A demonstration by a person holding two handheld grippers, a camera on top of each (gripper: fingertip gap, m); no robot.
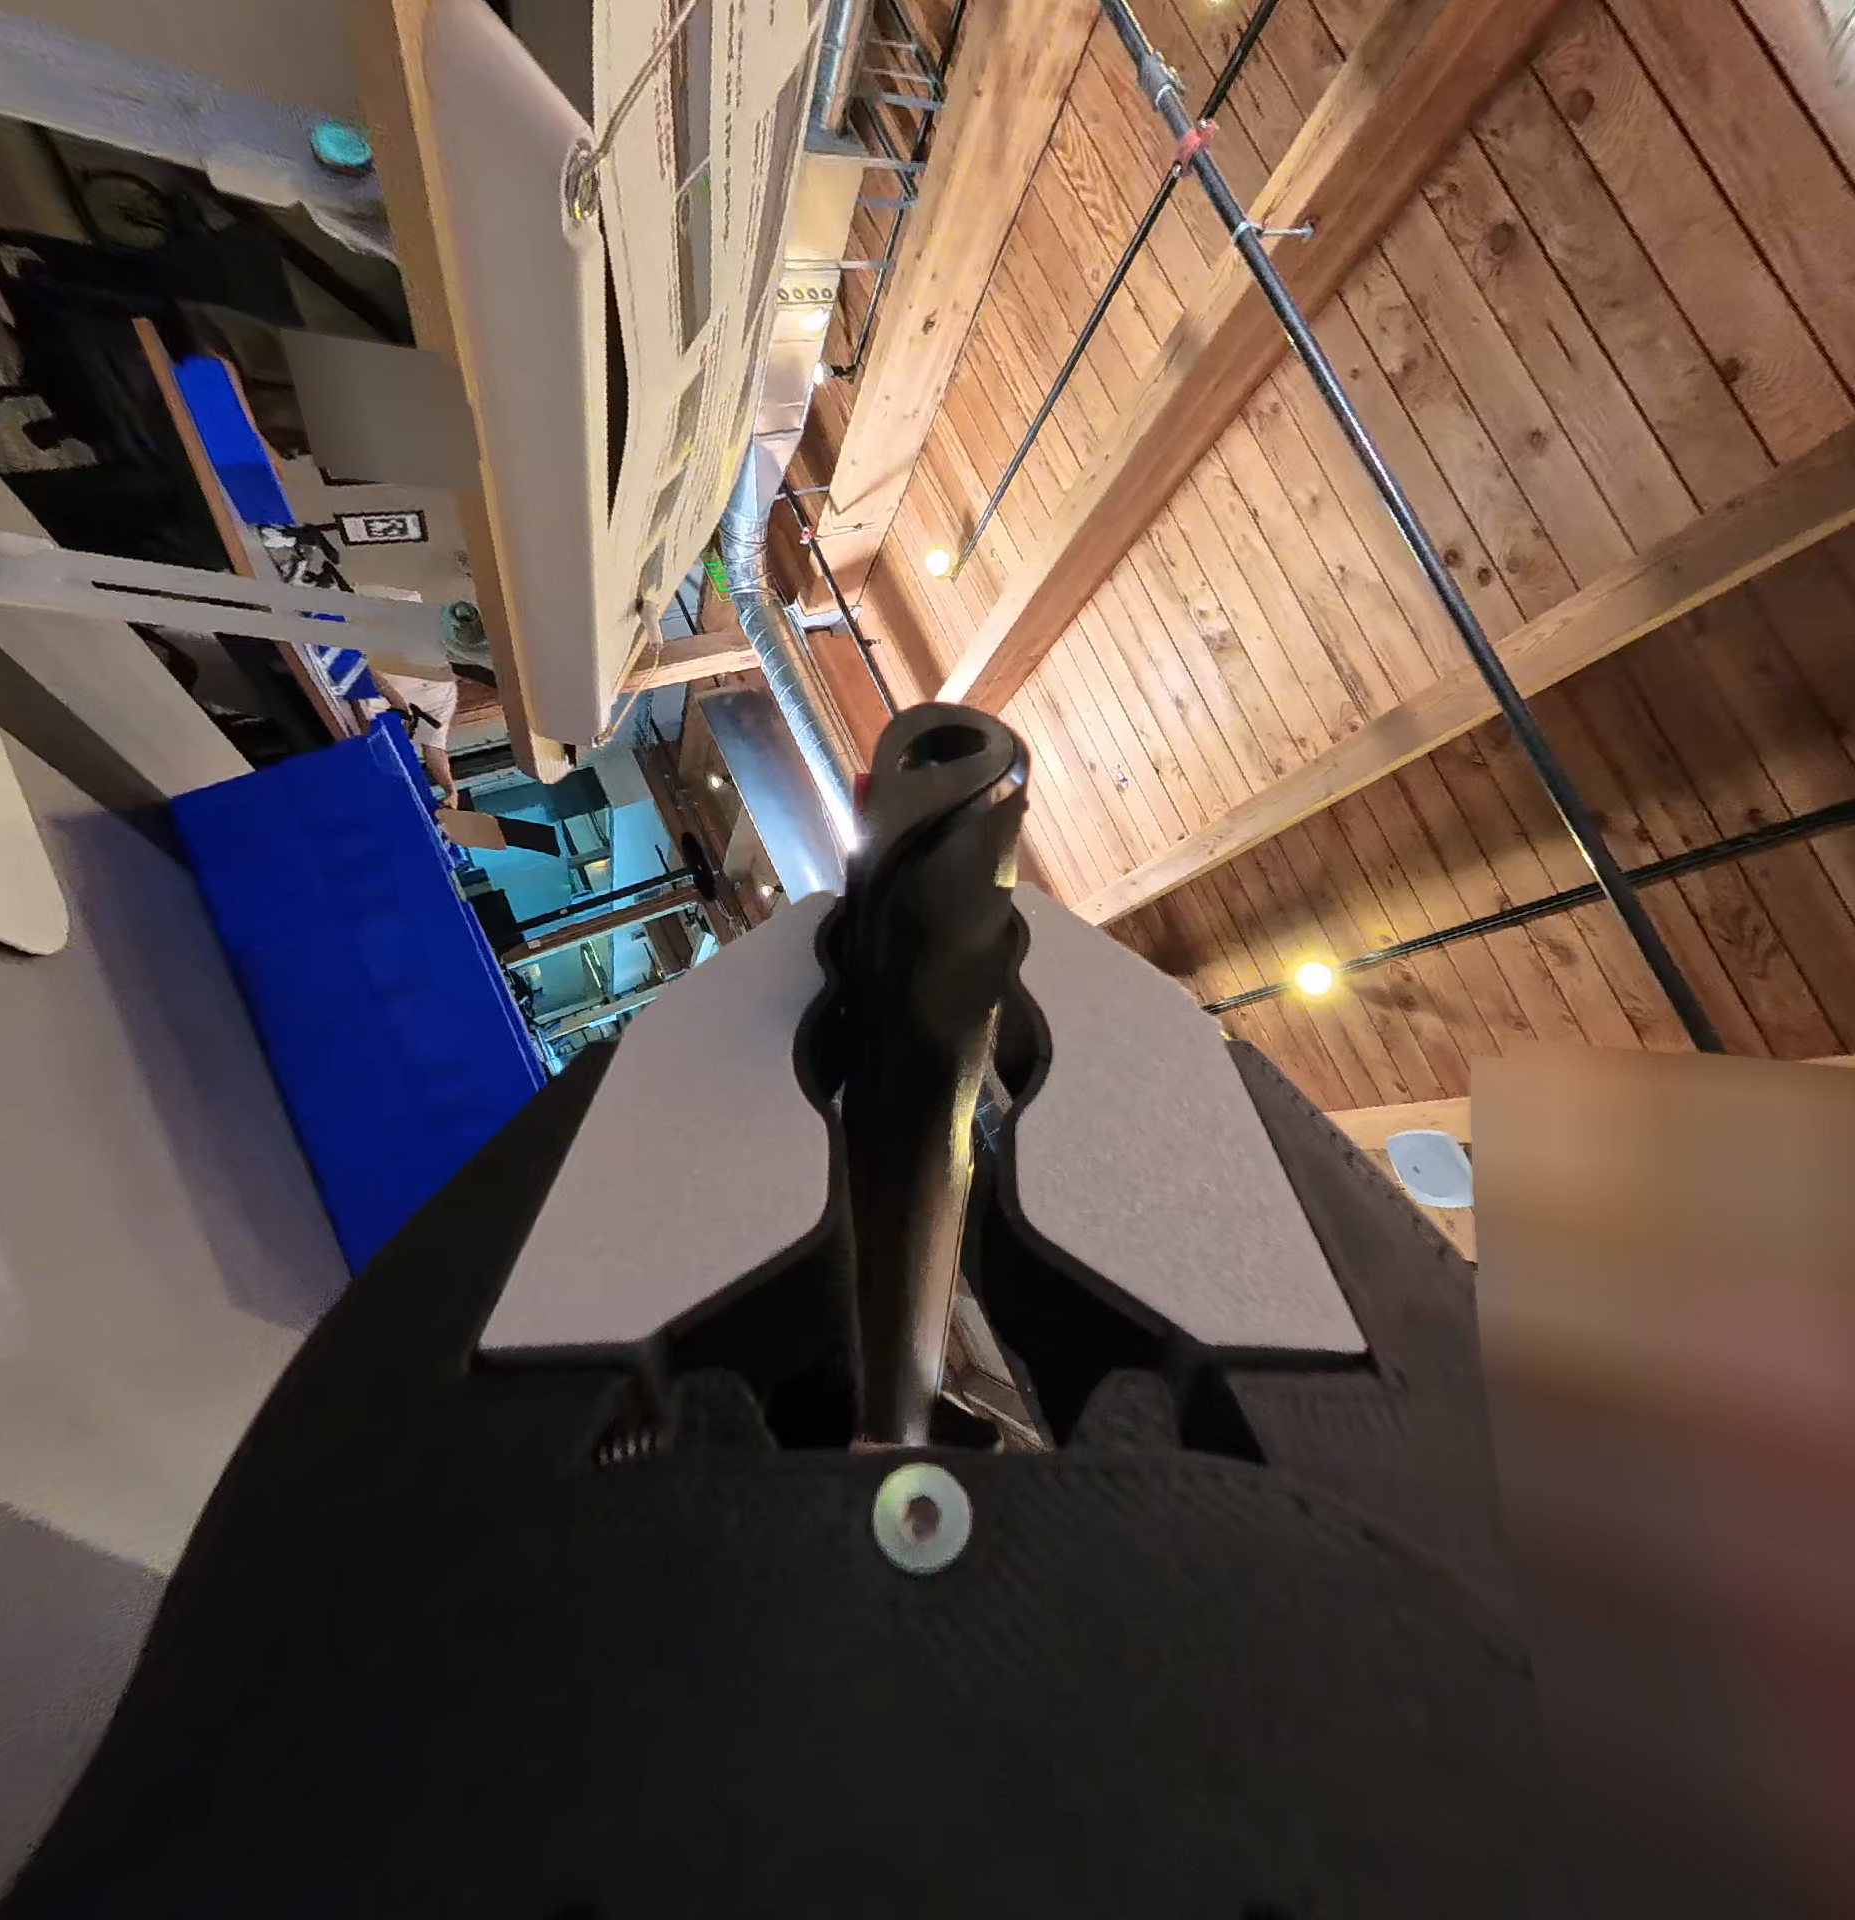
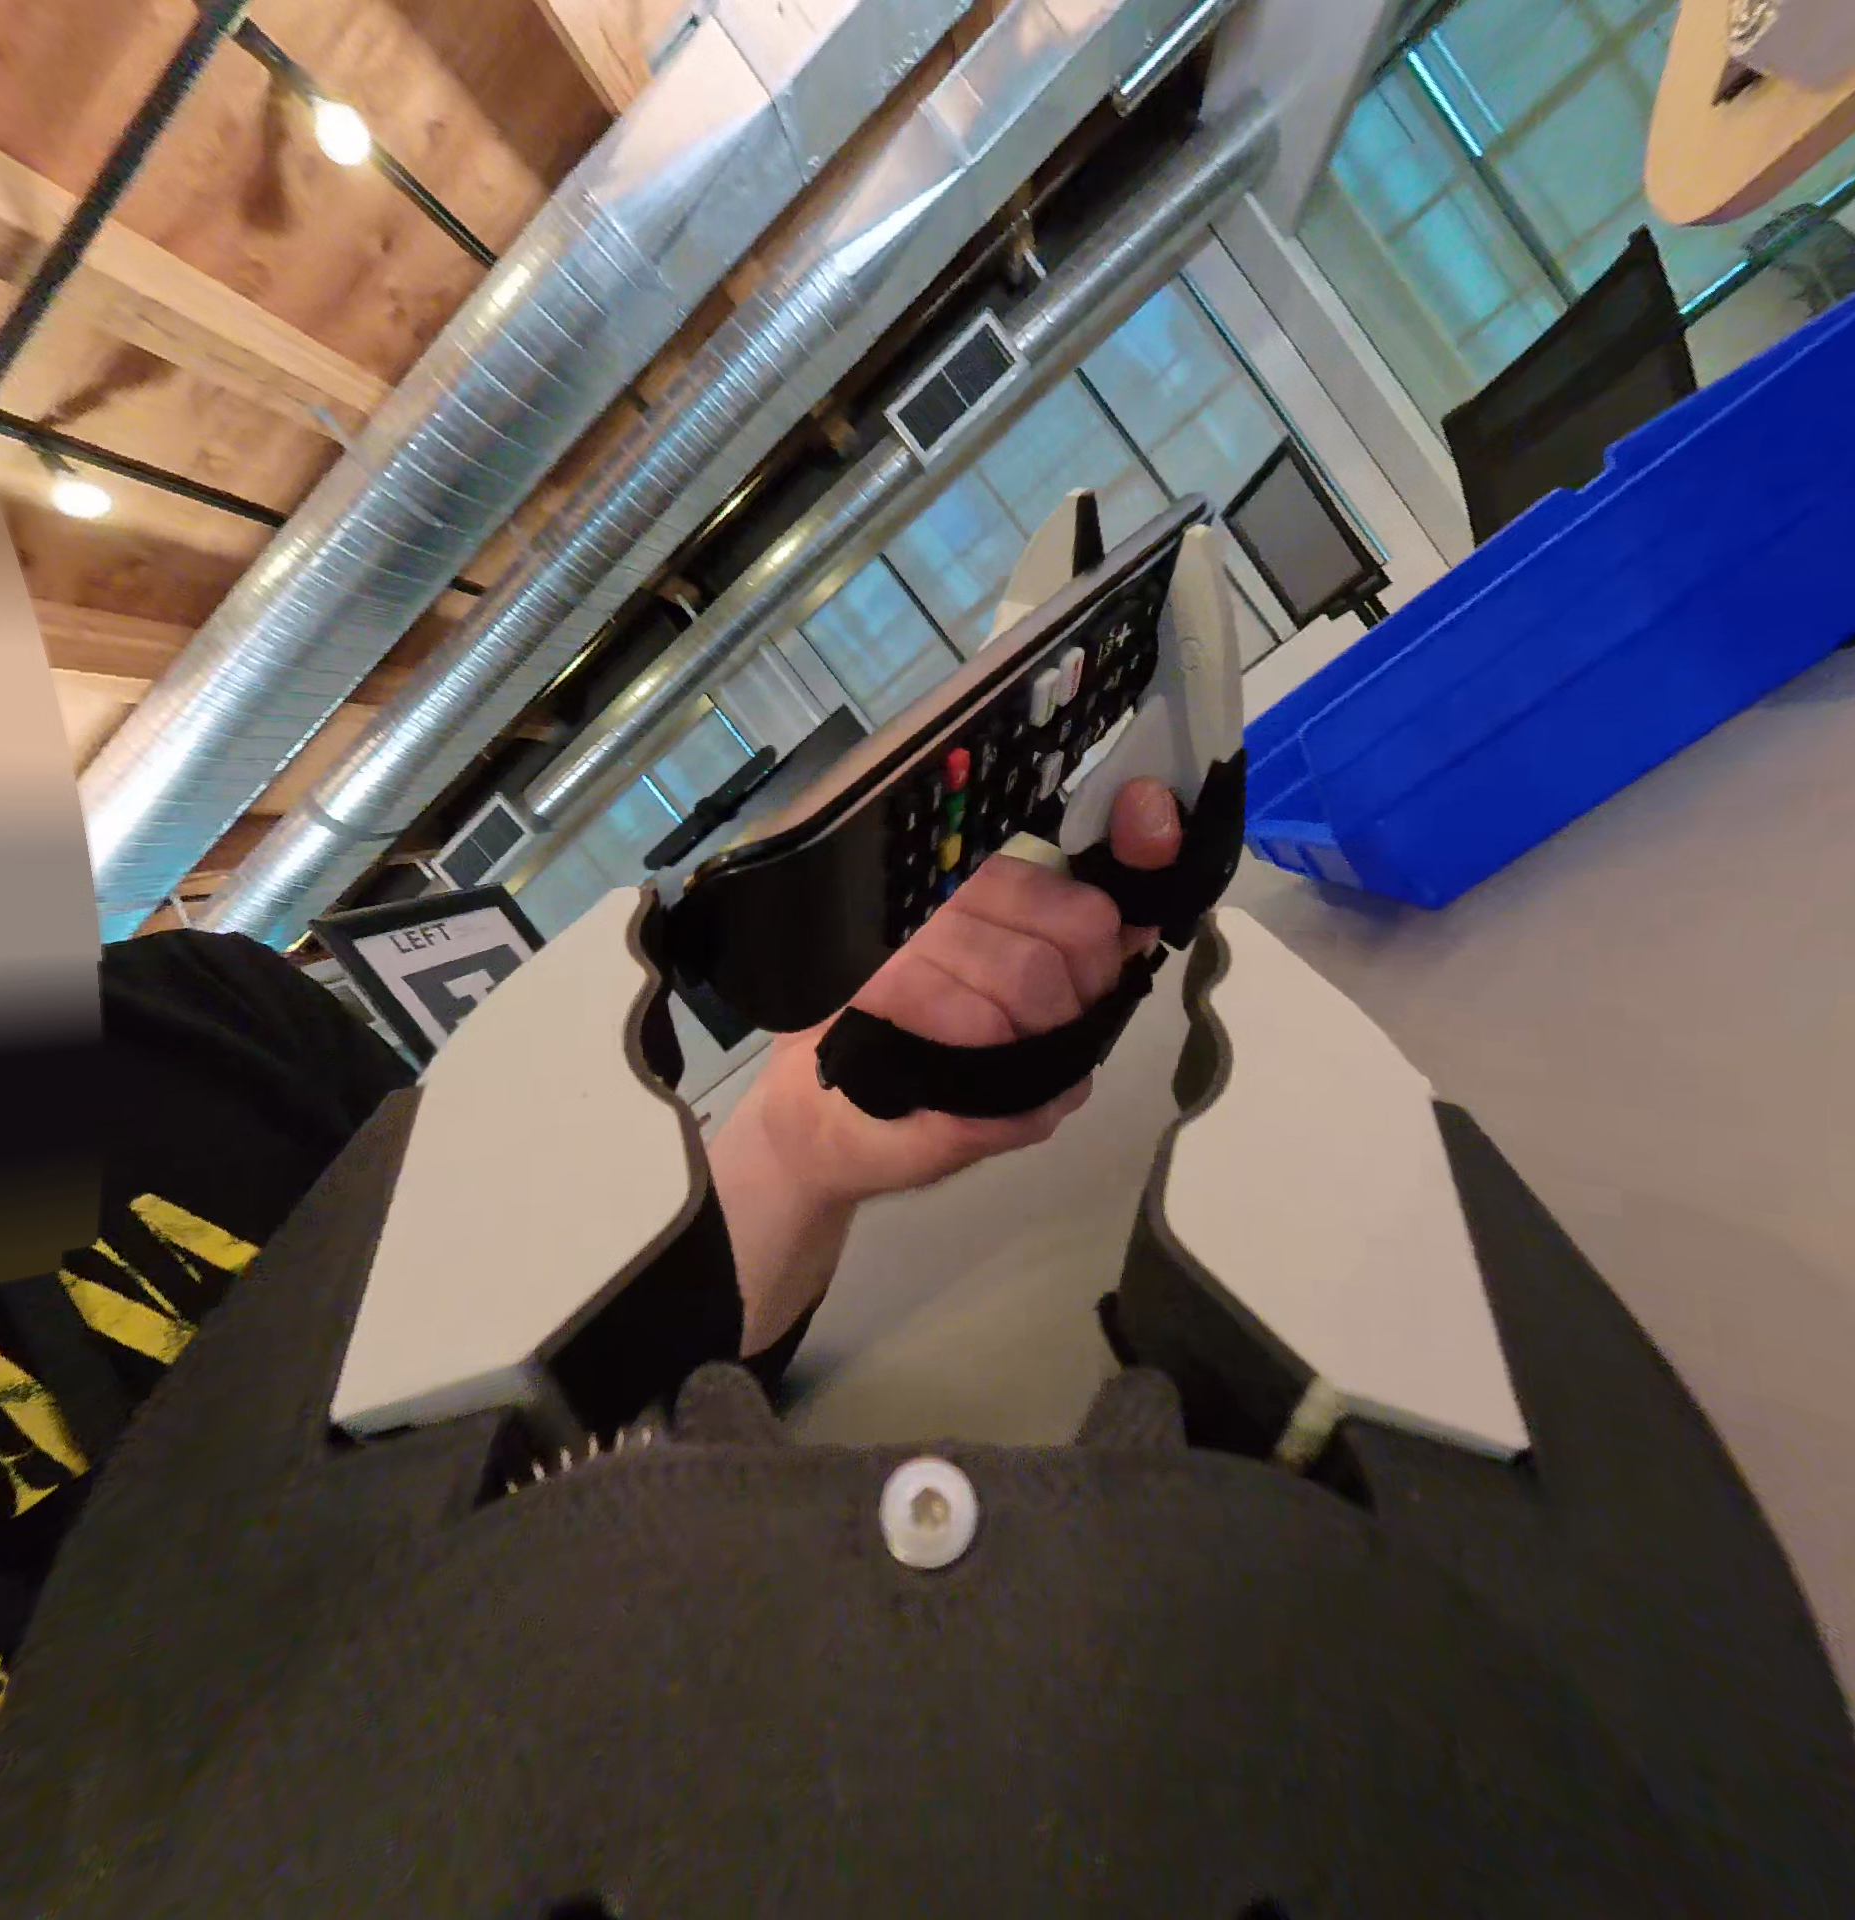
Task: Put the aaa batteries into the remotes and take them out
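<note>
In the left wrist view my left gripper [image 1: 923,914] is shut on a black remote [image 1: 938,831]. It holds the remote edge-on, pointing up toward the wooden ceiling. The right wrist view shows the same remote [image 2: 902,821] button side toward me, with coloured buttons, clamped at its far end by the left gripper's white fingers [image 2: 1203,644]. A hand [image 2: 964,987] with a black strap holds that gripper. My right gripper [image 2: 928,935] is open and empty. The remote's near end lies between its fingertips, close to the left one. No battery shows in either view.
A blue plastic bin [image 2: 1525,675] stands on the grey table [image 2: 1577,1091] to the right; it also shows in the left wrist view [image 1: 362,987]. A framed marker card [image 2: 435,966] and a black and yellow sleeve [image 2: 144,1247] are at the left. One gripper's finger ends stand about 11 cm off the other's.
</note>
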